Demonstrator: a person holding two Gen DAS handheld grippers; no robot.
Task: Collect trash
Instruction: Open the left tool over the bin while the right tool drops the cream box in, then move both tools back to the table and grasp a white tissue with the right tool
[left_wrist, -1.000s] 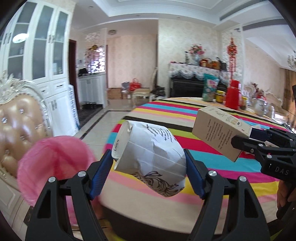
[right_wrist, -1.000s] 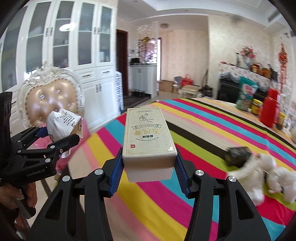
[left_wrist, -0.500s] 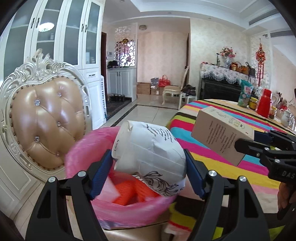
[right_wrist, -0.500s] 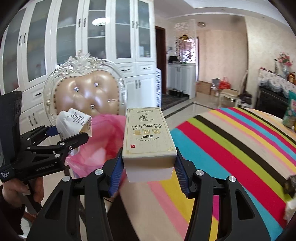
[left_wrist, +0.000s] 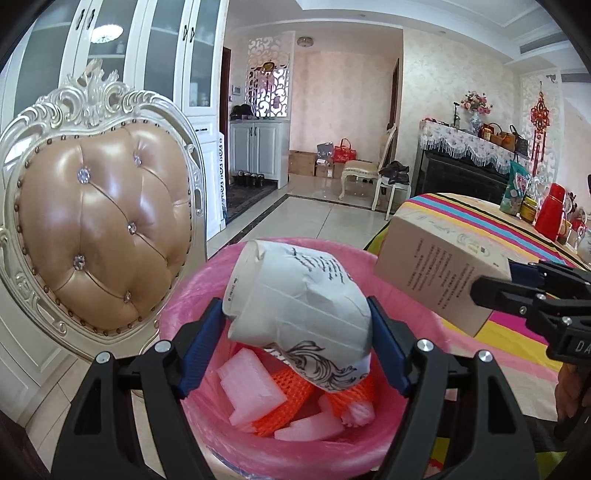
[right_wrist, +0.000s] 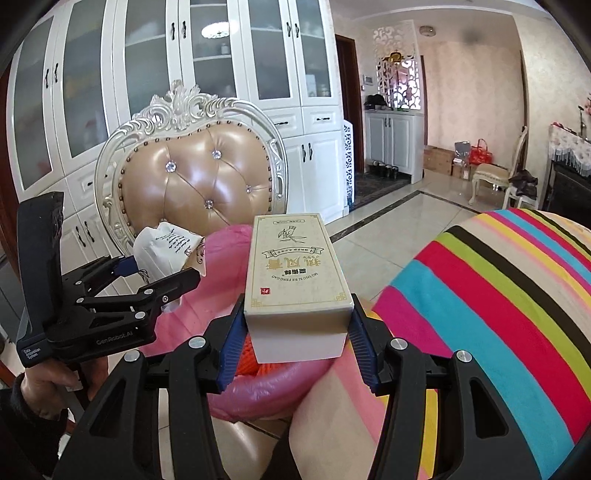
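Note:
My left gripper (left_wrist: 295, 350) is shut on a crumpled white paper cup (left_wrist: 299, 299) and holds it right over the pink-lined trash bin (left_wrist: 192, 295). The bin holds white foam pieces (left_wrist: 251, 384) and orange net sleeves (left_wrist: 288, 402). My right gripper (right_wrist: 295, 332) is shut on a beige cardboard box (right_wrist: 295, 269) with gold print, held above the bin's near rim (right_wrist: 273, 387). The box also shows in the left wrist view (left_wrist: 439, 277), at the bin's right edge. The left gripper with the cup shows in the right wrist view (right_wrist: 166, 258).
A white ornate chair with a tan tufted back (left_wrist: 99, 221) stands just behind the bin. The table with a striped cloth (right_wrist: 498, 295) is to the right. White glass-door cabinets (right_wrist: 184, 74) line the wall behind the chair.
Both grippers swung left from over the striped table to the bin. The cup now hangs over the bin's opening and the box has come to its rim.

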